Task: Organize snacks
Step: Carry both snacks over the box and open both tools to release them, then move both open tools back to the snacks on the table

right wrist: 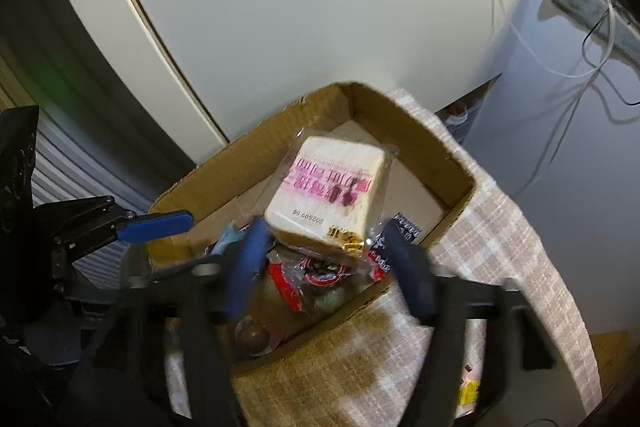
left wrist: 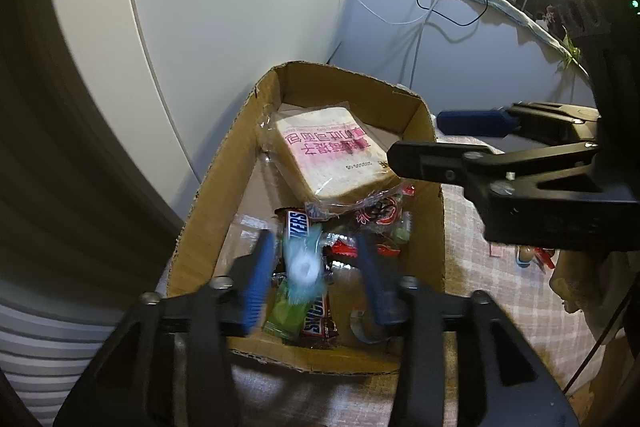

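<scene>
Left wrist view: the left tool [left wrist: 318, 269] hangs over the near end of the cardboard box [left wrist: 208, 187], its blue fingers [left wrist: 258, 279] spread apart. A small pale blue wrapped candy [left wrist: 304, 267] is blurred in the gap and neither pad presses on it, so it looks loose, not gripped. Under it lie a Snickers bar [left wrist: 298, 223] and a green packet [left wrist: 286, 311]. These are light, with slick crinkly wrappers; I would pinch the bar across its short width near the middle. The bread pack [left wrist: 332, 151] fills the far half of the box, leaning on the red-wrapped snacks [left wrist: 376, 213]. The right tool [left wrist: 416, 143] reaches in over the box's right wall.

Right wrist view: the right tool [right wrist: 326, 267] stands wide, and its fingers [right wrist: 246, 259] clear the bread pack, which sits tilted just beyond them. The bread is light and soft in loose, slippery film; it will crush easily, so a gentle grip across the loaf's sides, or on the gathered film by the gold tie [right wrist: 354, 247], seems safest. The box rests on a checked cloth [right wrist: 516, 247].
</scene>
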Demonstrator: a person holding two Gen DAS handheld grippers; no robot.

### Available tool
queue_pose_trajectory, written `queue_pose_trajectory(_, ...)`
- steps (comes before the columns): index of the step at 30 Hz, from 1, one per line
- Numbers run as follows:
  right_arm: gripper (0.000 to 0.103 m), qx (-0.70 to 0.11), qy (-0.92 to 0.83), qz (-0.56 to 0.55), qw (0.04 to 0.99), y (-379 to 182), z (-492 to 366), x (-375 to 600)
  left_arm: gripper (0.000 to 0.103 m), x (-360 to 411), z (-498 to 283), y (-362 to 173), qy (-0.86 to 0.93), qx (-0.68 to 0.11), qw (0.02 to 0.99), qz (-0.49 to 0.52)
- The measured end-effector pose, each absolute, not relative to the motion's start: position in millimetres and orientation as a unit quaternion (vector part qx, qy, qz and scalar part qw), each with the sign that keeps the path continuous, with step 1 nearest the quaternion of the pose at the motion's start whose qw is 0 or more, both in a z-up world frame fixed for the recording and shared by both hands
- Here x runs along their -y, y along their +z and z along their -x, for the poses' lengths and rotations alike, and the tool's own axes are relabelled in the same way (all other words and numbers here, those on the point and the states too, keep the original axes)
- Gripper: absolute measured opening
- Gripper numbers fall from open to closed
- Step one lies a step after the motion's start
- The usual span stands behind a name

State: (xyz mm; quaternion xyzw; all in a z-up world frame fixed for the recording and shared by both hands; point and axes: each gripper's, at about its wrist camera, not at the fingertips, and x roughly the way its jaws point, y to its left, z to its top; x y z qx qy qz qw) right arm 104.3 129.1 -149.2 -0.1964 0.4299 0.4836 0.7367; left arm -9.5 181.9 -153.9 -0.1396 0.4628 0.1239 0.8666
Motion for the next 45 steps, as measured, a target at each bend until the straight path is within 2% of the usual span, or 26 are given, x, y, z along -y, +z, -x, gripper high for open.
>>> queue_pose_trajectory(6,0.080,-0.431,0.474,0.190,0.744,-144,-109,-117,0.048,-179,7,-152,0.124,-0.464,0.866,0.137)
queue_pose_trajectory(12,0.081,-0.436,0.452,0.175,0.758,-137,-119,-86,0.048,-168,0,-146,0.112,-0.463,0.869,0.133)
queue_pose_trajectory(21,0.081,-0.466,0.381,0.128,0.788,-136,-142,10,0.048,-131,-15,-144,0.067,-0.464,0.874,0.128)
queue_pose_trajectory(32,0.081,-0.508,0.286,0.087,0.808,-157,-155,115,0.047,-74,-44,-157,-0.003,-0.485,0.867,0.112)
queue_pose_trajectory(36,0.081,-0.519,0.278,0.088,0.804,-169,-151,132,0.038,-58,-53,-168,-0.025,-0.497,0.860,0.114)
queue_pose_trajectory(38,0.077,-0.524,0.279,0.093,0.799,-176,-149,135,0.033,-51,-59,-175,-0.035,-0.506,0.854,0.115)
queue_pose_trajectory(41,0.062,-0.548,0.282,0.095,0.782,-190,-148,134,0.028,-41,-66,-186,-0.050,-0.521,0.844,0.117)
queue_pose_trajectory(45,0.060,-0.571,0.274,0.085,0.769,-209,-150,132,0.024,-31,-78,-202,-0.063,-0.538,0.831,0.126)
